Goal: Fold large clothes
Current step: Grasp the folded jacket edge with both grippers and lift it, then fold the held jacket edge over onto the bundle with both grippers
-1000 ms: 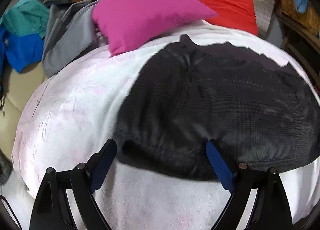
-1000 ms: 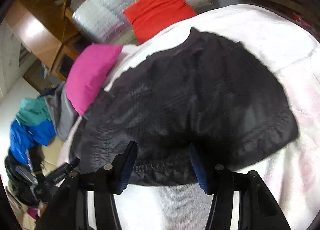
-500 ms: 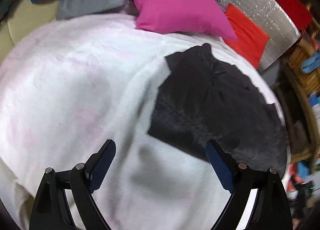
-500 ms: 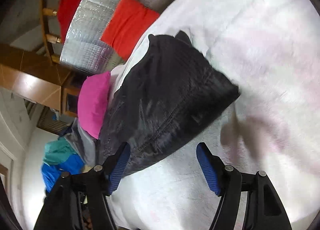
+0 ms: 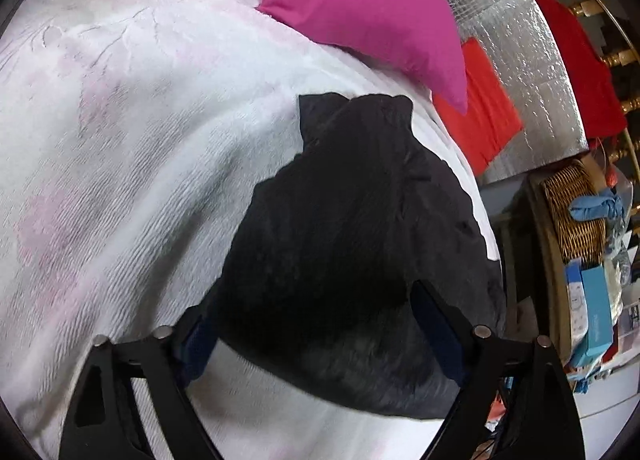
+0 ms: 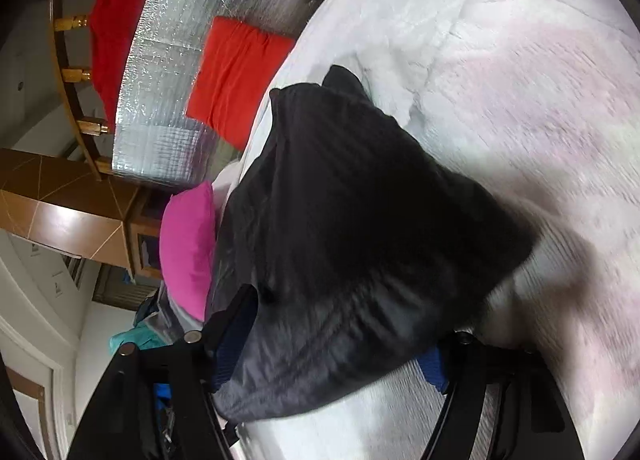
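A black padded garment (image 5: pixel 352 228) lies folded and flat on the bed's white and pink blanket (image 5: pixel 120 140). My left gripper (image 5: pixel 316 336) hangs low over the garment's near edge. Its jaws are closing, with the dark fabric filling the gap between the blue pads, which do not press on it. In the right wrist view the same garment (image 6: pixel 360 220) runs away from me. My right gripper (image 6: pixel 332 356) straddles its near end with the jaws wide and open. The fabric hides part of the right pad.
A magenta pillow (image 5: pixel 372 8) and a red cushion (image 5: pixel 480 108) sit past the garment against a silver foil panel (image 5: pixel 520 40). A wicker basket (image 5: pixel 576 212) and boxes (image 5: pixel 596 312) stand off the bed's right edge. Blanket (image 6: pixel 520 100) spreads beside the garment.
Both views have rolled and both grippers have sunk closer to the garment, whose near edge now lies between each pair of fingers. The left jaws have narrowed, the right ones widened.
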Action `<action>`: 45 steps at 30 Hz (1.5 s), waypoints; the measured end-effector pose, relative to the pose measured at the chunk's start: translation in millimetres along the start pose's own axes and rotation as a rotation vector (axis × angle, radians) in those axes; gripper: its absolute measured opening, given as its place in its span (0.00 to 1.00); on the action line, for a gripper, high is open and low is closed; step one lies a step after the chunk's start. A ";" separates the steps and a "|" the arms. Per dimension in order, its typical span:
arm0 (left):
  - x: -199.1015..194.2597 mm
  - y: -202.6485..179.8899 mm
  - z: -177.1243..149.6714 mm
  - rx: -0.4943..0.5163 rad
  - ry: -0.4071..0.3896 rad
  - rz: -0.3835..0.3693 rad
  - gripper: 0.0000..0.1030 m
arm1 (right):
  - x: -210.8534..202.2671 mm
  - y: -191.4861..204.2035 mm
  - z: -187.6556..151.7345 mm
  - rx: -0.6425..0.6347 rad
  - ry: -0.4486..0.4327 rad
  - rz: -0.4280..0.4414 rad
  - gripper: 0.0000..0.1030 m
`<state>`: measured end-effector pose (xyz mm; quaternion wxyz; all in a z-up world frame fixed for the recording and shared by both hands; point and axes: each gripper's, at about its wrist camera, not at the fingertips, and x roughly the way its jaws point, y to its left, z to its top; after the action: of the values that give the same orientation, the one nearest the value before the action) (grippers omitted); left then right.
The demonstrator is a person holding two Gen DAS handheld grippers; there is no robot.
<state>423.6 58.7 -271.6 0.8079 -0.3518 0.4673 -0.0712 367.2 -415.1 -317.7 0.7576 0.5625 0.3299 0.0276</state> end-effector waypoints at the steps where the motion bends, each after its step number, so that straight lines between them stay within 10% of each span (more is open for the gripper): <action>1: 1.7 -0.5 1.6 -0.004 -0.005 0.011 0.72 | 3.4 4.9 0.4 -0.020 -0.005 -0.023 0.67; 4: 0.1 0.7 6.3 -0.016 -0.024 -0.004 0.45 | 7.9 14.2 1.3 -0.082 -0.010 -0.075 0.44; 10: -28.8 -25.6 5.7 0.118 -0.116 -0.011 0.31 | -7.2 51.4 -1.9 -0.200 -0.076 -0.078 0.35; 18: -27.5 -2.8 -26.3 0.126 -0.118 0.042 0.31 | -12.1 27.3 -12.9 -0.216 -0.066 -0.100 0.35; 24: -23.6 4.7 -16.2 0.050 -0.042 0.078 0.68 | -23.8 19.3 -7.6 -0.138 -0.029 -0.071 0.42; 27: -20.9 11.8 -16.8 0.010 -0.013 0.074 0.75 | -27.1 10.8 -7.1 -0.057 -0.045 -0.040 0.64; 32: -29.3 9.6 -26.2 0.062 -0.079 0.080 0.71 | -29.8 -4.7 -4.4 0.003 -0.062 -0.022 0.63; 37: -41.6 -18.5 -26.6 0.213 -0.146 0.116 0.36 | -41.1 21.3 -7.4 -0.130 -0.124 -0.054 0.35; 45: -29.5 -38.9 -37.6 0.344 -0.172 0.260 0.37 | -30.0 8.5 -6.6 -0.127 -0.092 -0.138 0.36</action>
<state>385.3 24.0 -237.9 0.8953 -0.1505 0.4190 -0.0150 343.1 -418.9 -297.2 0.8062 0.4900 0.3301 -0.0297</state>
